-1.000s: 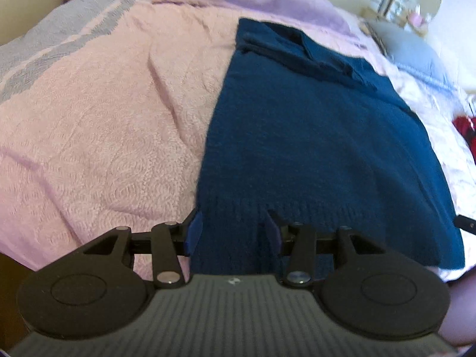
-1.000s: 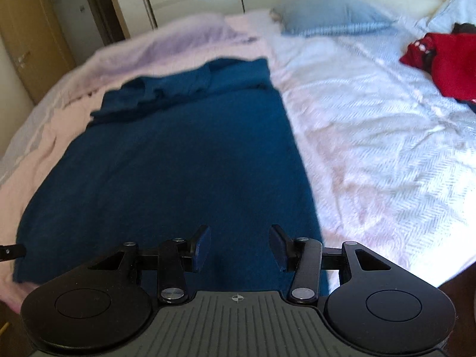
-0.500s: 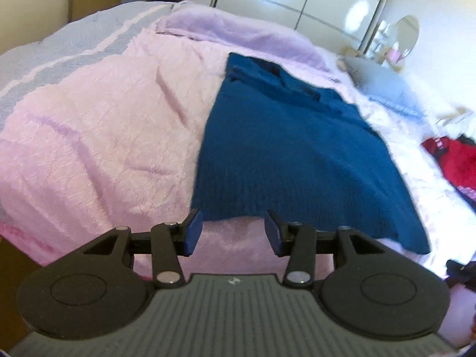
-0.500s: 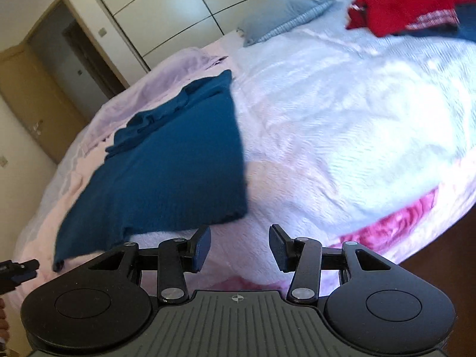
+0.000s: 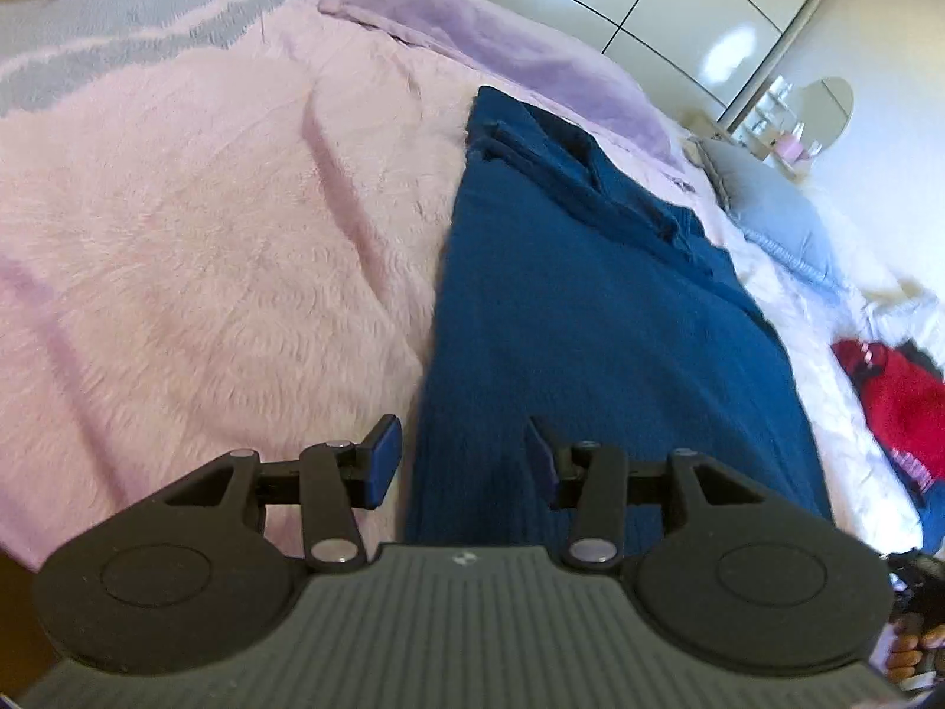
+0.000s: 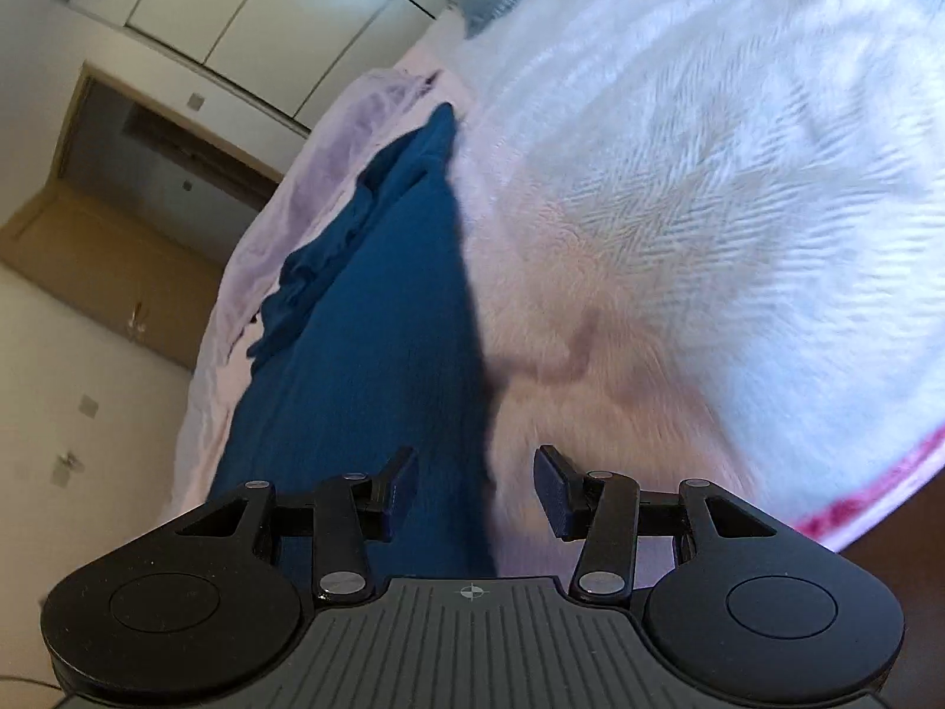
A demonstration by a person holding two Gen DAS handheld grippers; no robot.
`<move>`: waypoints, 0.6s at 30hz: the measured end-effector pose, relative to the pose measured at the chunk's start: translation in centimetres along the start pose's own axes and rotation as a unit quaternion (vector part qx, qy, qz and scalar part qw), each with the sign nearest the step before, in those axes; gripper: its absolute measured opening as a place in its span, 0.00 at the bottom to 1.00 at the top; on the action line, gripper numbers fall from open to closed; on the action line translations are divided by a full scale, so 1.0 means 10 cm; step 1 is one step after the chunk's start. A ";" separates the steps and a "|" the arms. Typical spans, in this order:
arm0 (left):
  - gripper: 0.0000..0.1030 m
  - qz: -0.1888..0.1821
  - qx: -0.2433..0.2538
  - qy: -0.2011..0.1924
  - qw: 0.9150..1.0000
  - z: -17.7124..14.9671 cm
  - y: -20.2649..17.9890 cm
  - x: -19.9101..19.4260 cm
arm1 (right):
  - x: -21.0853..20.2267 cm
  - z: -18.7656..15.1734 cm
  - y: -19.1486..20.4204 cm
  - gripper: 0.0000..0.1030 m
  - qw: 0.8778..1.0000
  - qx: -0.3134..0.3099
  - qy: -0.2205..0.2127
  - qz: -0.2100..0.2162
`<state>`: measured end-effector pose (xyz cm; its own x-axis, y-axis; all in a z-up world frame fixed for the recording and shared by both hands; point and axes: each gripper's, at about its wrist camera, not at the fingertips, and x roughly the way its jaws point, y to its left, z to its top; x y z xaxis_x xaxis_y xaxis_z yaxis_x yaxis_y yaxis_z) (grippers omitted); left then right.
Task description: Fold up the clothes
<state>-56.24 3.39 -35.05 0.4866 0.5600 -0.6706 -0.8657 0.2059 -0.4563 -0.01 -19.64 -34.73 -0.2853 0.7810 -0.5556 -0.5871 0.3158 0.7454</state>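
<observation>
A dark blue knitted sweater (image 5: 590,307) lies flat on the pink bedspread (image 5: 207,272), its sleeves bunched at the far end. My left gripper (image 5: 463,449) is open over the sweater's near left edge, which runs between its fingers. In the right wrist view the same sweater (image 6: 378,331) stretches away from me. There my right gripper (image 6: 475,481) is open over the near right edge of the sweater, one finger above the knit and one above the bedspread (image 6: 679,236). Nothing is pinched in either gripper.
A lilac blanket (image 5: 502,53) lies beyond the sweater, a grey-blue pillow (image 5: 779,218) at the far right. Red clothes (image 5: 892,402) sit on the bed to the right. Wardrobe doors (image 5: 679,6) stand behind. A person's fingers (image 5: 912,644) show at lower right. The bed's edge (image 6: 874,496) falls off right.
Both grippers backed off the bed, then came forward again over the sweater's near corners. The right wrist view has rolled, so the bed now looks tilted. The jaws stayed apart.
</observation>
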 end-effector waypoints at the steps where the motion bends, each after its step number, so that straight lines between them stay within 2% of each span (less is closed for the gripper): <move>1: 0.40 -0.011 -0.009 0.002 1.000 0.03 0.04 0.06 | 0.08 0.06 -0.04 0.46 1.000 0.010 0.005 0.004; 8: 0.38 -0.092 -0.062 0.028 0.993 0.23 0.28 0.40 | 0.34 0.24 -0.33 0.46 0.994 0.093 0.008 0.057; 10: 0.31 -0.109 -0.056 0.040 0.992 0.22 0.29 0.43 | 0.39 0.27 -0.41 0.46 0.991 0.110 0.013 0.076; 13: 0.23 -0.132 -0.038 0.058 0.989 0.17 0.30 0.44 | 0.41 0.27 -0.51 0.46 0.985 0.126 0.029 0.113; 18: 0.21 -0.170 -0.060 0.068 0.981 0.03 0.41 0.41 | 0.34 0.16 -0.57 0.46 0.979 0.106 0.061 0.164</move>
<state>-57.79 6.78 -39.47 0.7630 0.3620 -0.5355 -0.6345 0.2610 -0.7275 3.55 -17.91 -40.25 -0.5287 0.7928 -0.3032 -0.2820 0.1729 0.9437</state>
